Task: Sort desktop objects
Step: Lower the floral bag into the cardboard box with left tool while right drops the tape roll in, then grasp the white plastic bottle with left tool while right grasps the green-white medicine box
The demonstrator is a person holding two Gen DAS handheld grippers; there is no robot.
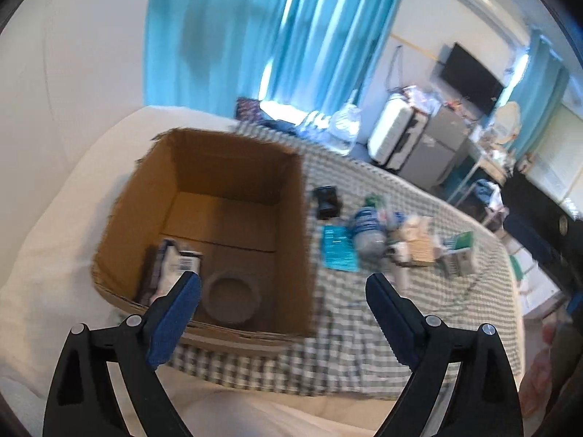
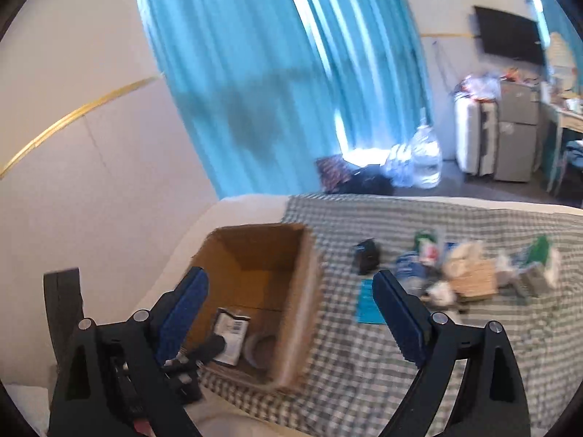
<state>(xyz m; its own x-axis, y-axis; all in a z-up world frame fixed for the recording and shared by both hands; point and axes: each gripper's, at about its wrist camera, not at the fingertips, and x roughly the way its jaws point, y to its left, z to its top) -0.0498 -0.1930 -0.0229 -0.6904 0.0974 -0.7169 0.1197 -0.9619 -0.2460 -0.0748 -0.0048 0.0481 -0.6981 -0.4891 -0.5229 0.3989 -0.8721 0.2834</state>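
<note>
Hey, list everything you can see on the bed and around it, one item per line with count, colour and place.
cardboard box: one, brown, open, on the left of the checked cloth
packet: one, white and dark, inside the box
tape roll: one, greyish, on the box floor beside the packet
checked cloth: one, green and white, spread over the bed
black item: one, just right of the box
teal card: one, flat on the cloth
plastic bottle: one, blue label, lying by the card
blurred pile: count unclear, beige, white, green, further right
curtains: blue, behind the bed
left gripper: open, empty, over the box edge
right gripper: open, empty
</note>
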